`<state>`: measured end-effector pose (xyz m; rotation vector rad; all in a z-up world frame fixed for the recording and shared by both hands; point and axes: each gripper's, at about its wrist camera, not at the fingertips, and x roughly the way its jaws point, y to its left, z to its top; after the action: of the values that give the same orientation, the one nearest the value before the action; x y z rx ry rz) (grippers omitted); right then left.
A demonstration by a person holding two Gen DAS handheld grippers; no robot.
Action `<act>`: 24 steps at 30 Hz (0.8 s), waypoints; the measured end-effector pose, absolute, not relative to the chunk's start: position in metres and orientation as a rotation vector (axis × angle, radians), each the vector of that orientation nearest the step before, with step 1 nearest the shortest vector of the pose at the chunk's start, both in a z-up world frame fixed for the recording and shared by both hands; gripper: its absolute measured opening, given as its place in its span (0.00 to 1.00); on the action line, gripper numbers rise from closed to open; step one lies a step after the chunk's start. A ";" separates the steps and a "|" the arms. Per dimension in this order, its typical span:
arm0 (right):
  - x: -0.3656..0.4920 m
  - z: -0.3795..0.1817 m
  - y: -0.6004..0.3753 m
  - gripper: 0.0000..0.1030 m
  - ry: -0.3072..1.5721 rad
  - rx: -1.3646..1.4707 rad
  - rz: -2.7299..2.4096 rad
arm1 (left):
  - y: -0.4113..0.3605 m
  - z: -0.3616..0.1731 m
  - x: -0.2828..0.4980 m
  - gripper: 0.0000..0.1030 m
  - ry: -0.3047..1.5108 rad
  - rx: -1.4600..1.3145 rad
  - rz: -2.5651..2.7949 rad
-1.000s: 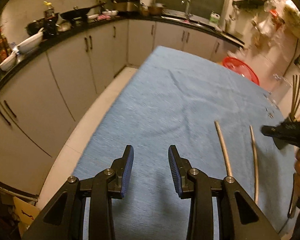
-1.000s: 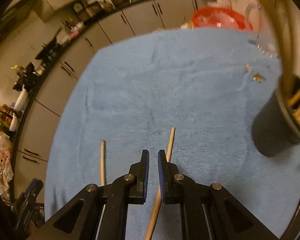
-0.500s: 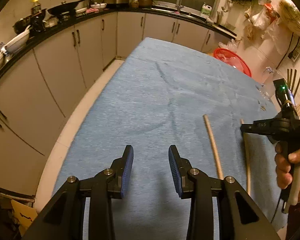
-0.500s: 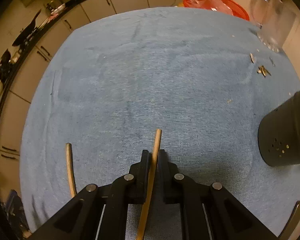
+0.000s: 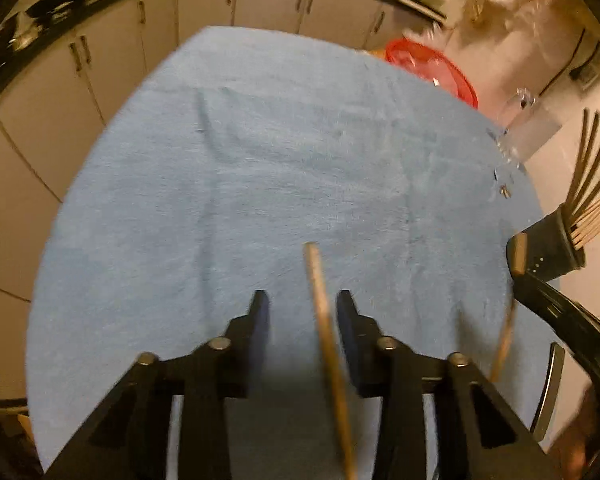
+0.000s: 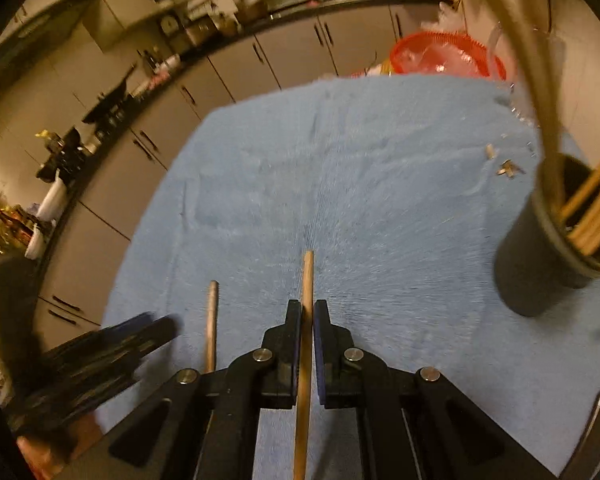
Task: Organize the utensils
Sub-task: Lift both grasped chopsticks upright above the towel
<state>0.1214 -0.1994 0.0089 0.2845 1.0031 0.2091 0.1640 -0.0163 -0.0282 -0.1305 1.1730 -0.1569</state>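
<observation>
Table: blue cloth (image 5: 260, 168), kitchen cupboards behind.
Right gripper (image 6: 308, 320): squeezed tight on a wooden chopstick (image 6: 305, 344).
Left gripper (image 5: 300, 312): closing around second chopstick (image 5: 324, 320), pads apart.
Nearby: black holder (image 6: 548, 256) with sticks, red basket (image 6: 448, 56).

This is a home kitchen. A long run of pale cabinet doors (image 6: 204, 92) with dark bar handles curves round the room under a black countertop (image 6: 112, 112) crowded with what look like pans, bottles and bowls, though blur hides the details. A desk under a blue cloth (image 5: 260, 160) fills the middle, carrying a black holder of chopsticks (image 6: 556, 248), beside a red plastic basket (image 5: 432, 68).
</observation>
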 end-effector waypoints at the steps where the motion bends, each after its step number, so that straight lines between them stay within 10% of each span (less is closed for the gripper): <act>1: 0.118 0.012 -0.203 0.06 0.993 0.289 0.216 | -0.022 -0.033 0.170 0.32 1.190 -0.107 -0.136; 9: 0.104 0.020 -0.208 0.06 0.955 0.304 0.252 | -0.052 -0.048 0.193 0.08 1.233 0.019 -0.023; 24: 0.069 0.041 -0.197 0.06 0.813 0.195 0.170 | -0.034 0.034 0.102 0.07 0.889 -0.079 -0.168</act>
<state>0.0685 -0.1970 0.0406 0.1946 0.8125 0.1697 0.1019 -0.0342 0.0338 -0.0793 0.8889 -0.1682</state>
